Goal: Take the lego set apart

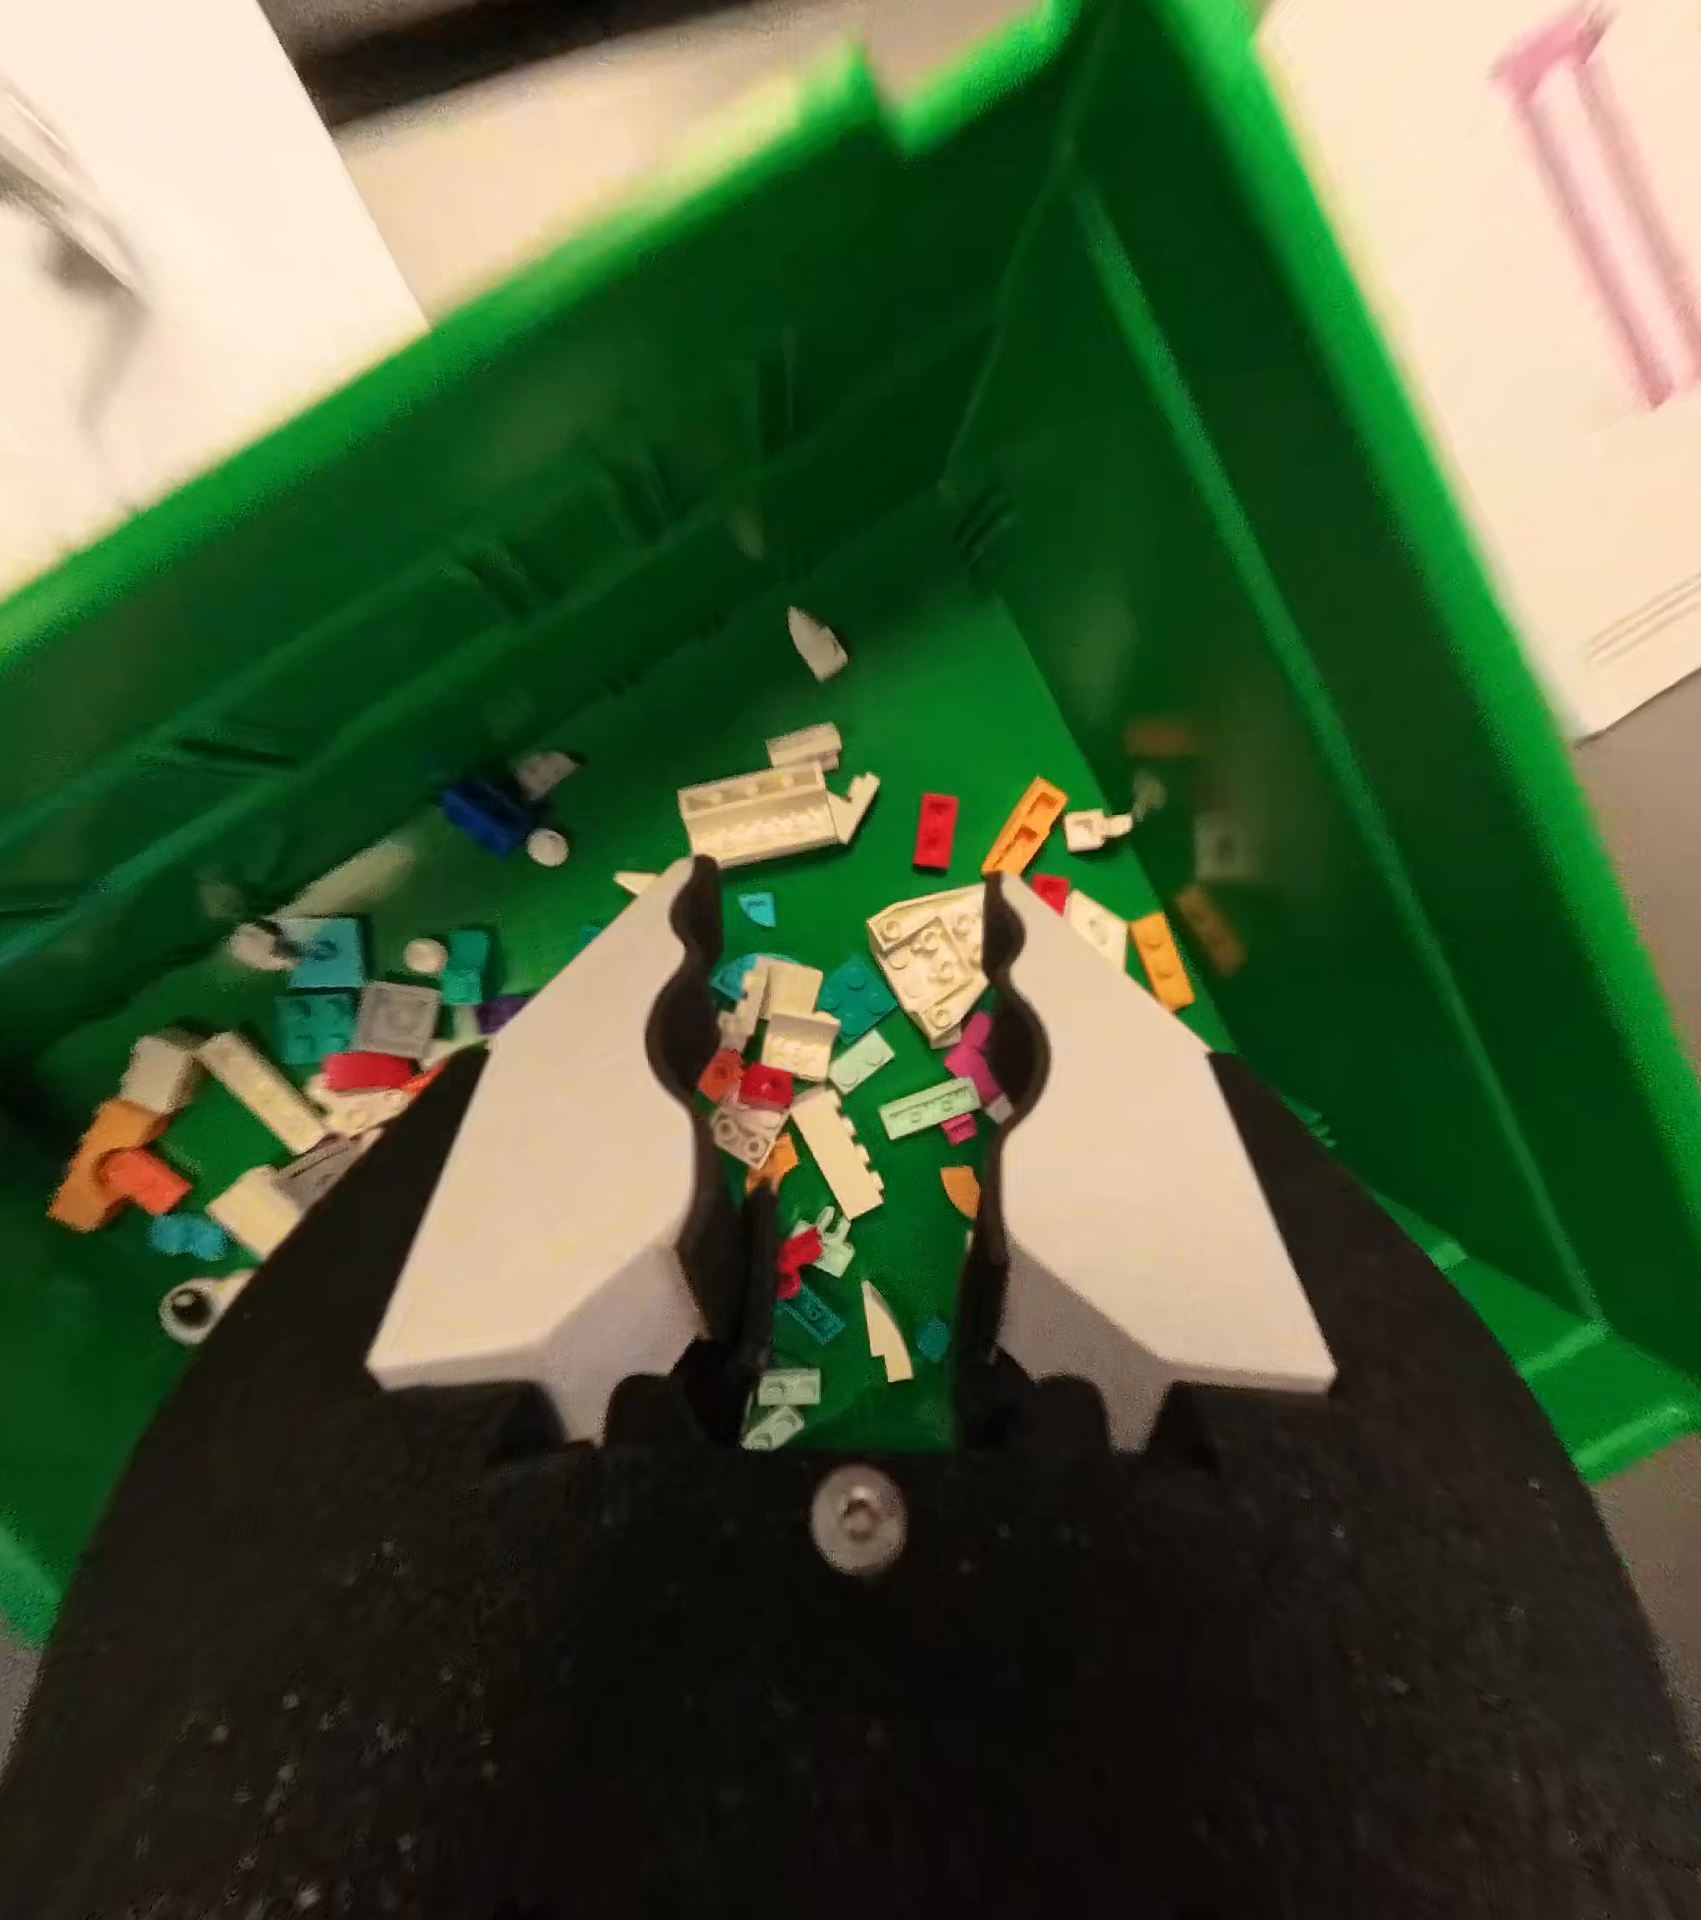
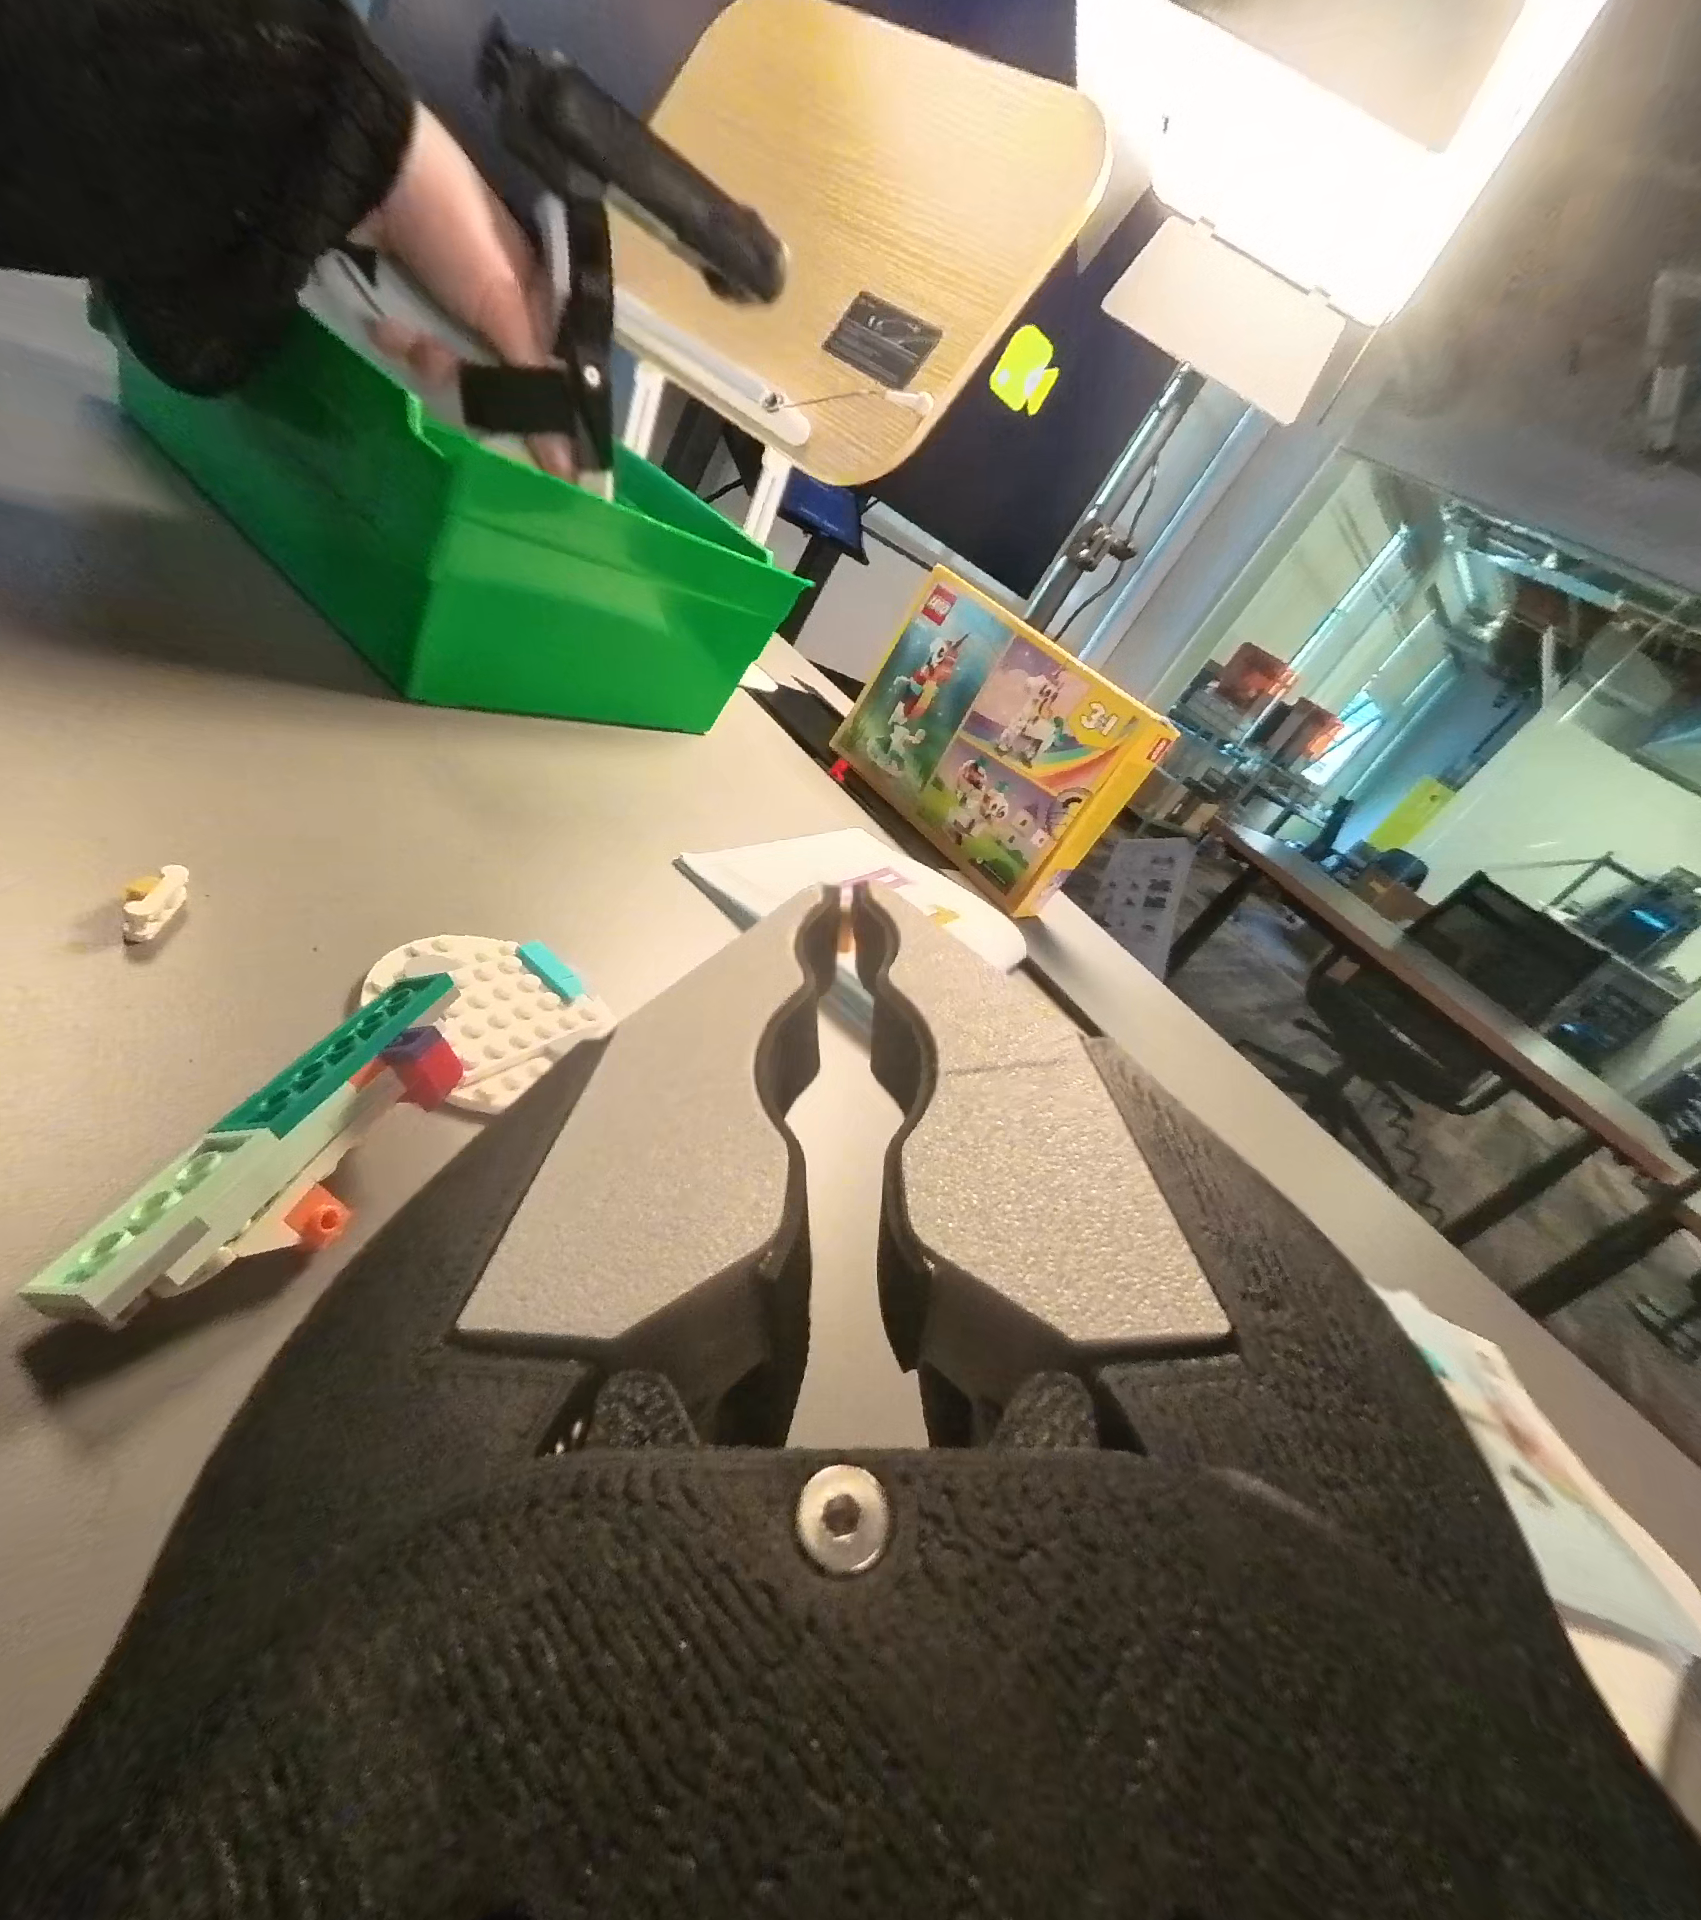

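1. The left claw hangs over the green bin, its fingers wide apart and holding nothing; loose bricks lie on the bin floor under and around it.
2. The right claw is nearly closed and pinches a small orange piece at its tips.
3. The half-built model lies on the grey table at about 9 o'clock from the right claw, near but not touching.
4. Its long axis runs from 8 o'clock to 2 o'clock; the round white plate is at the 2 o'clock end.
5. I count one model, one small white piece apart at 10 o'clock, one bin and one yellow box. The bricks in the bin are too many to count.
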`<state>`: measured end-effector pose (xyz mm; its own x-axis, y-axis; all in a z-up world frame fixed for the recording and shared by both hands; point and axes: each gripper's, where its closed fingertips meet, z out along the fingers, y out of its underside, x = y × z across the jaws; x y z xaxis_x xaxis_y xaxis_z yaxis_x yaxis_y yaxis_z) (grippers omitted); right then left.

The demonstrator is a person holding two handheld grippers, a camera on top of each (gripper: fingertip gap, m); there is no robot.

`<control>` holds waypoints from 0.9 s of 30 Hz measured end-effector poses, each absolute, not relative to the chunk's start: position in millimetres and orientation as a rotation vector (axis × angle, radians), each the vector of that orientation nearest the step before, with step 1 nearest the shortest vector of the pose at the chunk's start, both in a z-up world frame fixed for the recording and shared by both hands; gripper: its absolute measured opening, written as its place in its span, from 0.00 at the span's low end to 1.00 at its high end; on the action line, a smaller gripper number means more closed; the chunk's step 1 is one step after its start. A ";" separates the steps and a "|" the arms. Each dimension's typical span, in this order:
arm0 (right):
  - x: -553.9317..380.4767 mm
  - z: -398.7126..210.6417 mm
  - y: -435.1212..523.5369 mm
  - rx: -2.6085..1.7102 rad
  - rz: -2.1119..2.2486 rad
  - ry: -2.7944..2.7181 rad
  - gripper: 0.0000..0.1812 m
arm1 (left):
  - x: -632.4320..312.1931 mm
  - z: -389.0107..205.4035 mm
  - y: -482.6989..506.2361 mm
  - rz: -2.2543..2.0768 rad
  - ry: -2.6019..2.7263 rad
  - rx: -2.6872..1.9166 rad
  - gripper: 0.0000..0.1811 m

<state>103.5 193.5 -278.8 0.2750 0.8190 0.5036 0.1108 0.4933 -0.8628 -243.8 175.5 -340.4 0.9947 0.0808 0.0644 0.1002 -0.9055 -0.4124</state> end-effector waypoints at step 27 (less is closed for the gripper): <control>99.5 -246.1 114.0 -0.694 1.013 -1.272 0.00 | 117.3 -249.1 117.9 -1.946 0.333 -1.659 0.04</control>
<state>99.5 114.0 -246.1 -0.0118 0.8998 0.4362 -0.2238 0.4228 -0.8781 117.3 117.9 -249.1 -0.0819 -0.5563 0.8269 0.2496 -0.8147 -0.5234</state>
